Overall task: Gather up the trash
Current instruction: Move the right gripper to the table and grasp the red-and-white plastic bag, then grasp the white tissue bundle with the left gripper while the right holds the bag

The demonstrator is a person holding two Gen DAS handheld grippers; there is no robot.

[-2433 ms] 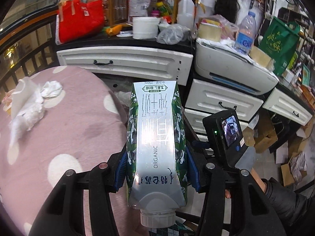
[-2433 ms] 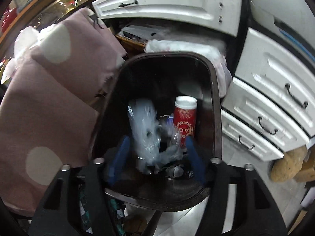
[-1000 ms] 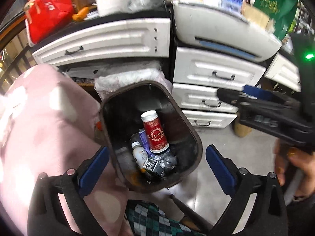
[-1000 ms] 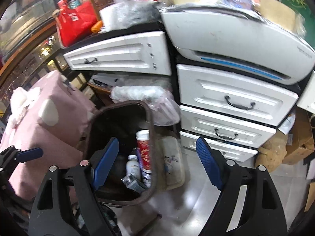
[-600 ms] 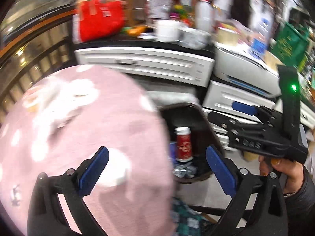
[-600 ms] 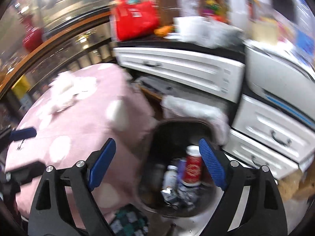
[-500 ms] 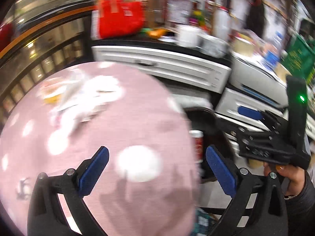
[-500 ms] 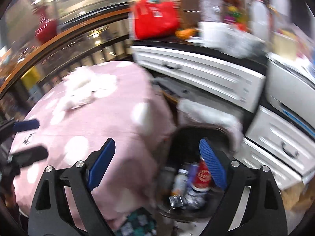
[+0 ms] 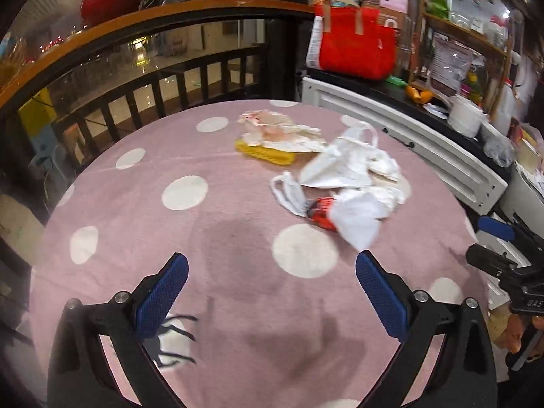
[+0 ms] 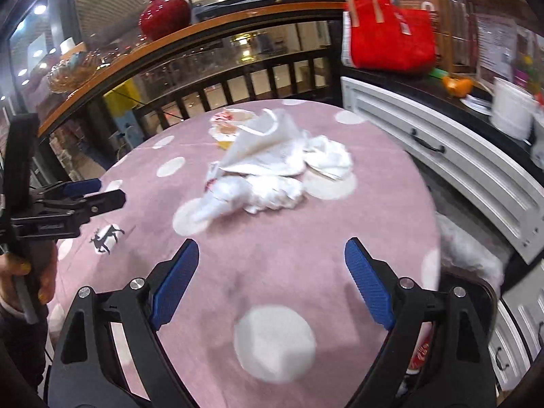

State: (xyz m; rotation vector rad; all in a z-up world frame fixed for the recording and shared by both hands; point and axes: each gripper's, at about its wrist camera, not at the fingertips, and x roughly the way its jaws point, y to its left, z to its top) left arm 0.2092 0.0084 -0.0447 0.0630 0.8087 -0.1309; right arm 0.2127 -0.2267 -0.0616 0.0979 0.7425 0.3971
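Both views have swung off the bin since a second ago and now face the pink dotted tablecloth (image 9: pixel 210 231).

Left gripper (image 9: pixel 272 289): blue pads (image 9: pixel 161 294) spread wide, nothing between them, above bare cloth. The milk carton it held earlier is gone.

Right gripper (image 10: pixel 272 280): jaws equally wide, empty.

Trash: white crumpled bags and tissues (image 9: pixel 343 176) piled mid-table, ahead of both grippers, untouched. Red wrapper (image 9: pixel 319 209) tucked among them. Bin rim (image 10: pixel 472 277) shows past the table's right edge.

tablecloth (image 9: pixel 210 224): pink, white polka dots | crumpled tissues (image 9: pixel 357 183): white | tote bag (image 9: pixel 357 47): red | vase (image 10: pixel 163 17): red
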